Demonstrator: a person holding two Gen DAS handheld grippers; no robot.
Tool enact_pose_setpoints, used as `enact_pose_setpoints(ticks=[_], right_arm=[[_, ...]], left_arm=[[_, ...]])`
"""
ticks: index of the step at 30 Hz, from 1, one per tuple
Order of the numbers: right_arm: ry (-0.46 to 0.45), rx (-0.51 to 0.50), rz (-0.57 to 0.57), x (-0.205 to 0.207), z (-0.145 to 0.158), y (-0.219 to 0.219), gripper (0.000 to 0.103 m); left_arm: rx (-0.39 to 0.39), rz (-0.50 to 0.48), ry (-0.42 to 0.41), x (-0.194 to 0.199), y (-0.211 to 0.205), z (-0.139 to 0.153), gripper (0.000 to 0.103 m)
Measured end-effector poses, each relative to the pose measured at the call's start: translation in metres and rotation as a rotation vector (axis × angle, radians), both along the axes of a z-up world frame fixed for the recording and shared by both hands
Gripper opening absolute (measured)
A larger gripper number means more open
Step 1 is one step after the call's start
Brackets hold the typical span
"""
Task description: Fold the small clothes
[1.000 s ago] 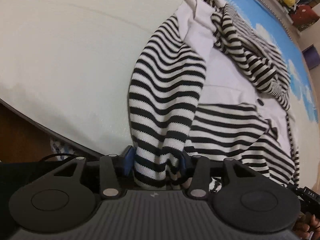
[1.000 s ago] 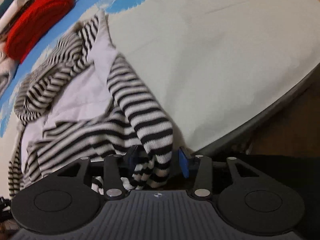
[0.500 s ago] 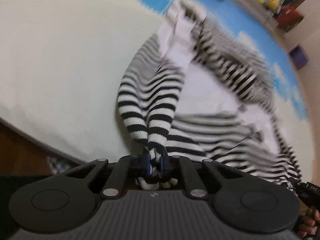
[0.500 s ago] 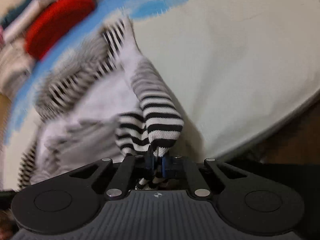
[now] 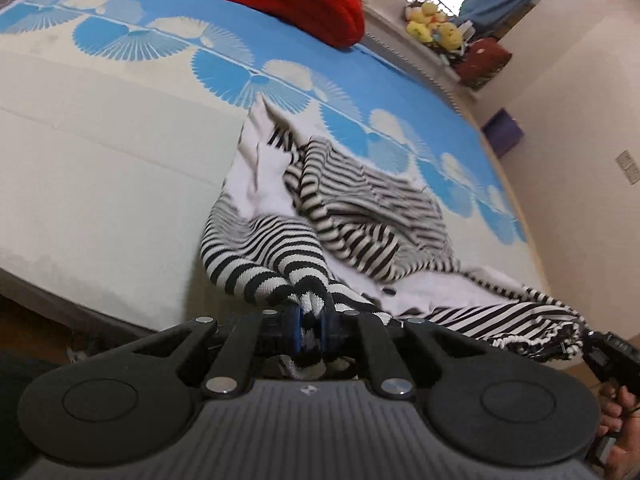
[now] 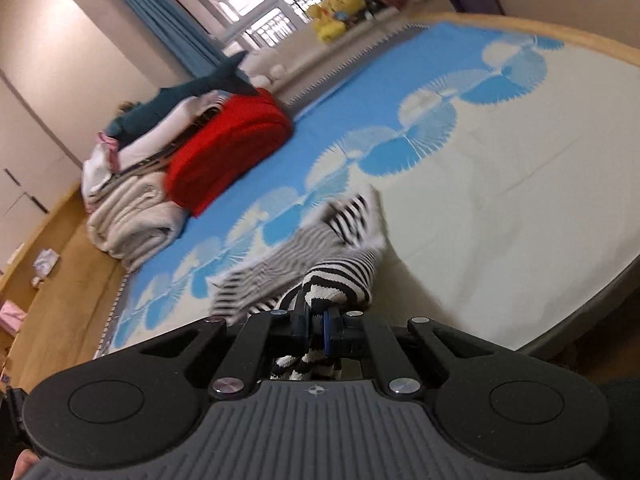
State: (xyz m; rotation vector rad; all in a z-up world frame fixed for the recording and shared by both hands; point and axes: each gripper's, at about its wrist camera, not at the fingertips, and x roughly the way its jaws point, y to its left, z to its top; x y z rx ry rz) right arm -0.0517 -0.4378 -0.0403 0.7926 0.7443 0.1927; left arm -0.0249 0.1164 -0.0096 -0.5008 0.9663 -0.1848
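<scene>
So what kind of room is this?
Probably a bedroom. There's a big bed with a blue fan-patterned sheet, folded blankets stacked on it, and yellow stuffed toys near the window.

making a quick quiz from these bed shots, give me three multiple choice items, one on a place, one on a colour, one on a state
1. Where does the red folded blanket lie?
A. on the bed's far blue part
B. on the floor
C. on the striped garment

2. What colours is the striped garment?
A. red and blue
B. black and white
C. green and yellow

3. How does the left gripper stand?
A. open above the bed
B. shut on the garment
C. shut on nothing

Key: 1 A, it sits on the blue print of the bed; 2 B, black and white stripes; 3 B, striped cloth is pinched between its fingers.
</scene>
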Motion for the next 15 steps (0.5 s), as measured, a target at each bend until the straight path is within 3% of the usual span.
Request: enact_pose_setpoints(ticks=[4, 9, 15], right_arm=[[0.031, 0.0, 0.011, 0.002, 0.0, -0.004, 0.005], [0.065, -0.021, 0.013, 0.031, -0.015, -0.001, 0.005], [0.076, -0.05, 0.033, 0.062, -0.021, -0.001, 0.005]], left_arm=[[0.002, -0.006, 0.01, 0.002, 0.002, 0.001, 0.009], [0.048, -0.016, 0.027, 0.025, -0.006, -0.005, 0.009], [0.053, -0.024, 0.04, 0.053, -0.011, -0.013, 0.009]])
